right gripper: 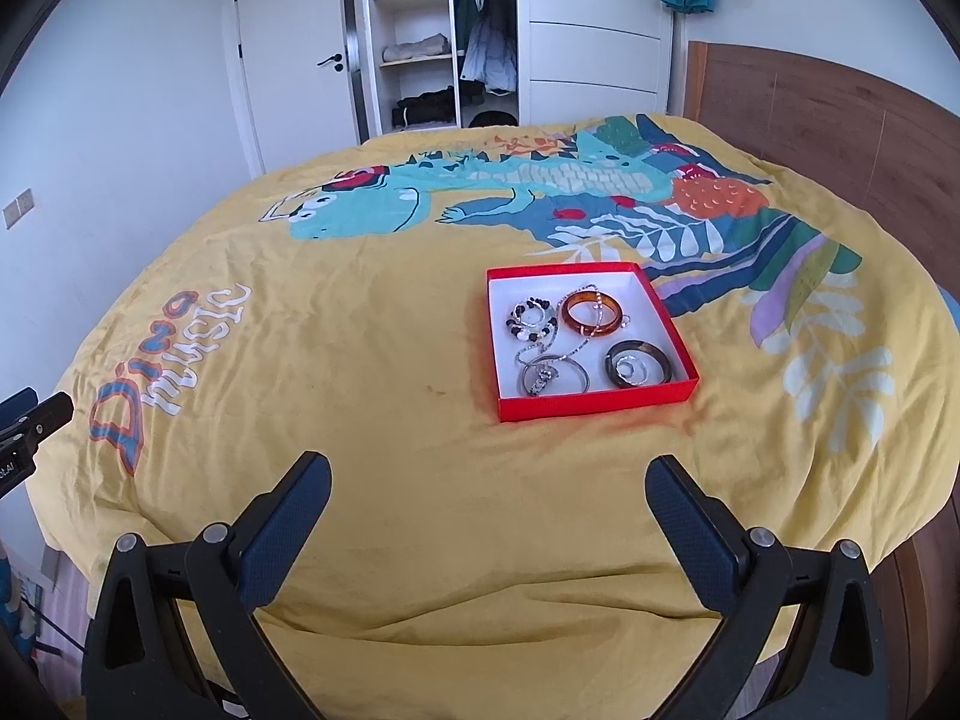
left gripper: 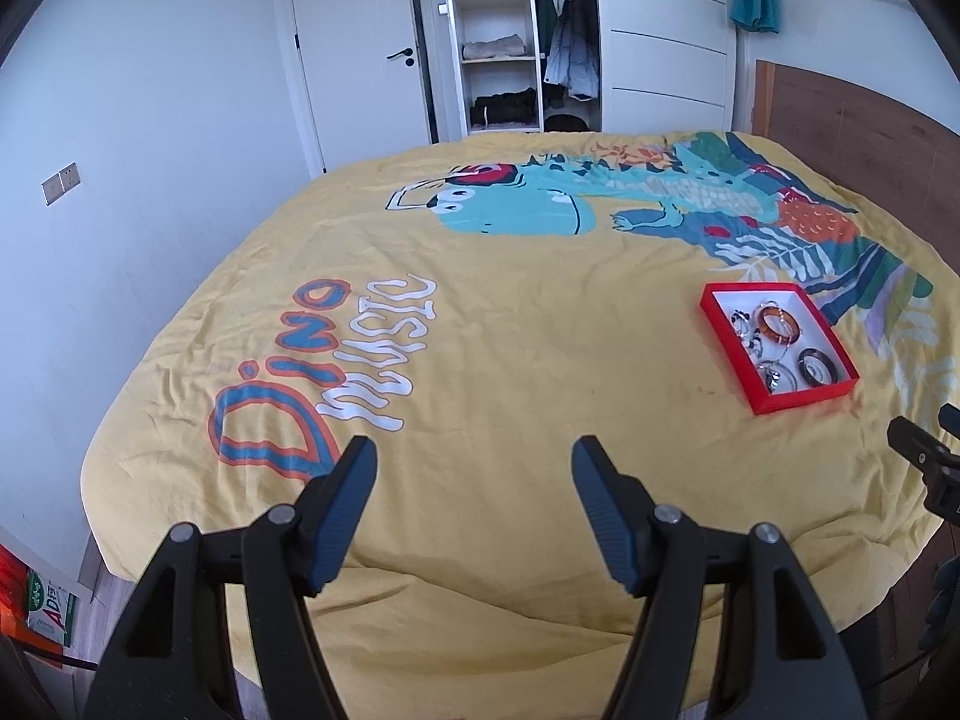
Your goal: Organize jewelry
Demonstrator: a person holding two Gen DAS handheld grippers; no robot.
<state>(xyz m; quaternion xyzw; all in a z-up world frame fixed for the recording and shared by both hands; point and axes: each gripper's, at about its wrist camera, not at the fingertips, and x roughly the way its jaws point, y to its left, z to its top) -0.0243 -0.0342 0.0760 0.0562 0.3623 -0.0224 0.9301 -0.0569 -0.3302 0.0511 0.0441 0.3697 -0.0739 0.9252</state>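
Note:
A red tray [right gripper: 591,402] with a white inside lies on the yellow bedspread. In it are an amber bangle [right gripper: 591,313], a dark bangle [right gripper: 639,363], a black-and-white bead bracelet [right gripper: 531,319], a silver bangle [right gripper: 555,377] and silver chains. The tray also shows in the left wrist view [left gripper: 801,395], to the right. My right gripper [right gripper: 489,477] is open and empty, near the bed's front edge, short of the tray. My left gripper [left gripper: 474,456] is open and empty, left of the tray, over bare bedspread.
The yellow dinosaur bedspread [right gripper: 360,420] covers the whole bed. A wooden headboard [right gripper: 840,132] stands at the right. A white wall, a door [right gripper: 288,60] and an open wardrobe [right gripper: 444,36] are behind the bed. The floor shows at the lower left.

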